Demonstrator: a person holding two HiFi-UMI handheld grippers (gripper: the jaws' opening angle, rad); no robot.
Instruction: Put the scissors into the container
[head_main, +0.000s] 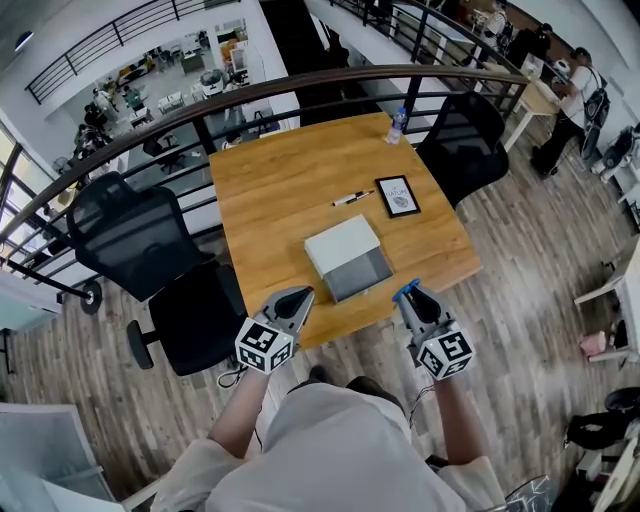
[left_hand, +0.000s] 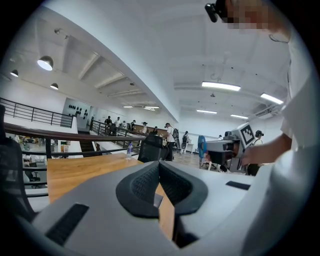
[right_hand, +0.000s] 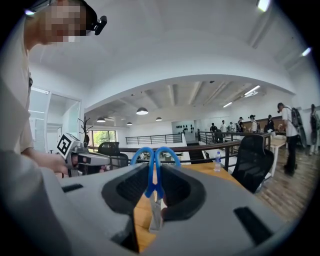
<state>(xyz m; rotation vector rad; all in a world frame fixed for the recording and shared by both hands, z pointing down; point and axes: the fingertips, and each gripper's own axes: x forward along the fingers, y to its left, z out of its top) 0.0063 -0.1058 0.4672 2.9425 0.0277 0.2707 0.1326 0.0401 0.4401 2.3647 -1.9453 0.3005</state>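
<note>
Wood-plank flooring and a curved black railing (head_main: 300, 88) surrounded a square wooden table (head_main: 290, 175) in the head view, with black office chairs (head_main: 130, 235) at its sides. On the table stood the container (head_main: 362, 276), a pale box with a white top and a grey side turned toward the person. Beyond it lay a pen (head_main: 352, 198), a dark-framed tablet (head_main: 398, 196) and, at the far edge, a water bottle (head_main: 397, 125). Both tongs hovered at the near edge. The left gripper (head_main: 303, 293) tapered to a closed point. The right gripper (head_main: 415, 300) showed a spot of blue at its tip, the scissors (head_main: 404, 289), short of the container.

From the left gripper view, the left gripper (left_hand: 160, 165) had its dark pads meeting at the tips with nothing between them, only the tabletop (left_hand: 75, 170) showing through the gap below. The right gripper (left_hand: 220, 150) was level beside it, the blue scissors (left_hand: 201, 145) at its front.

From the right gripper view, the right gripper (right_hand: 155, 172) was clamped on the scissors (right_hand: 150, 182). Two blue handle loops stood out past the jaw tips, and the grey metal blades ran back between the pads. The left gripper (right_hand: 100, 160) was alongside, above the table (right_hand: 200, 170).
</note>
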